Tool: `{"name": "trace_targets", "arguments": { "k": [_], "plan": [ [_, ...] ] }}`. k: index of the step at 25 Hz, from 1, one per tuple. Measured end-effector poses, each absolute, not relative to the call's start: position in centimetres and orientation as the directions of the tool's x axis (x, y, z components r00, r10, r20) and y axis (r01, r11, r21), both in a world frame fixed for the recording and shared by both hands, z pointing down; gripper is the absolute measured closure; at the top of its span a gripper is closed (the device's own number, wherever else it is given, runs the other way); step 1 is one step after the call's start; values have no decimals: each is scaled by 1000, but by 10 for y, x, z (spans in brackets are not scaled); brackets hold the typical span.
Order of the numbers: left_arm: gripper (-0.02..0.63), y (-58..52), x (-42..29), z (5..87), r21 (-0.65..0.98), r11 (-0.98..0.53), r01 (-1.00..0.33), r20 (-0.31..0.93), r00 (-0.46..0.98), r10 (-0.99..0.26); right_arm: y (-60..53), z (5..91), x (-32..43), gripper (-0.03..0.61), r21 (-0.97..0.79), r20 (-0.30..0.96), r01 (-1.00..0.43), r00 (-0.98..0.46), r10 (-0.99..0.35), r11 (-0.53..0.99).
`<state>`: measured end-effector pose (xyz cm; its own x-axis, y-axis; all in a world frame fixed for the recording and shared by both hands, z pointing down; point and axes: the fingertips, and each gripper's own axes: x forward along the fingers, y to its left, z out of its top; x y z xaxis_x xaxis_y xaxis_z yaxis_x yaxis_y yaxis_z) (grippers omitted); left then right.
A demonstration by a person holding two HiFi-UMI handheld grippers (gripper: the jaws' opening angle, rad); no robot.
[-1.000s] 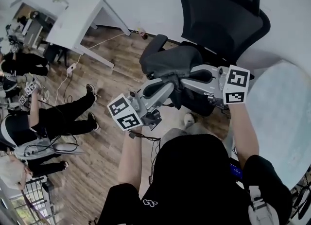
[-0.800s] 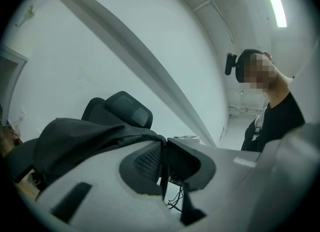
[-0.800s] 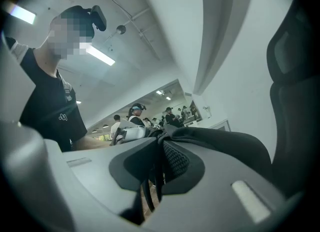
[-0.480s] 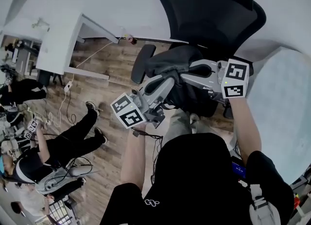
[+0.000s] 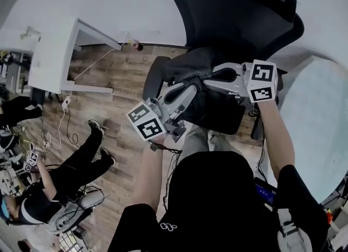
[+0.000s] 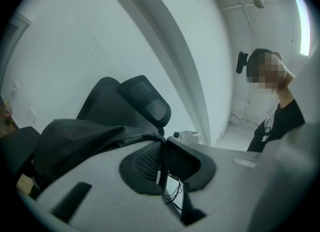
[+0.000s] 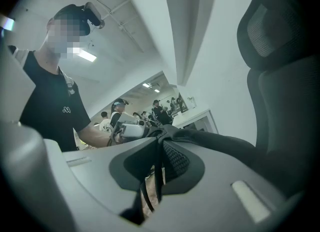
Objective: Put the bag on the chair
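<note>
The left gripper (image 6: pixel 162 158) and the right gripper (image 7: pixel 160 163) are both clamped on the dark bag (image 5: pixel 187 63), with the chair (image 5: pixel 234 11) rising at one o'clock from it.

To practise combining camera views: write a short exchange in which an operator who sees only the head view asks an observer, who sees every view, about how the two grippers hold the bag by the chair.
Operator: In my head view the bag hangs between both grippers in front of the chair. Is the left gripper actually gripping it?
Observer: Yes. The left gripper view shows its jaws shut on a thin fold of the bag's dark fabric.
Operator: And the right gripper?
Observer: The right gripper view shows its jaws shut on the bag too, with a thin strap dangling below them.
</note>
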<state>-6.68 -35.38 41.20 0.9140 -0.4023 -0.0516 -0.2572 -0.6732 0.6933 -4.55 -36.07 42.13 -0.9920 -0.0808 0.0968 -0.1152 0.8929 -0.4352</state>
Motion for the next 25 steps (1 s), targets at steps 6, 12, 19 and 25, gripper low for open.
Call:
{"name": "trace_targets", "arguments": {
  "k": [6, 12, 19, 25],
  "plan": [
    [580, -401, -90, 442, 738, -597, -314, -32, 868, -496, -410, 451, -69, 543, -457, 144, -59, -990, 8, 888],
    [578, -443, -88, 528, 779, -371, -505, 223, 778, -588, -463, 532, -75, 535, -591, 290, -189, -957, -12, 785],
    [537, -445, -89, 547, 823, -301, -481, 229, 767, -599, -483, 557, -65, 522, -697, 246, -337, -941, -230, 632],
    [483, -433, -94, 547, 839, -283, -465, 215, 760, -613, -487, 582, -11, 512, -668, 354, -539, -836, -418, 513]
  ]
}}
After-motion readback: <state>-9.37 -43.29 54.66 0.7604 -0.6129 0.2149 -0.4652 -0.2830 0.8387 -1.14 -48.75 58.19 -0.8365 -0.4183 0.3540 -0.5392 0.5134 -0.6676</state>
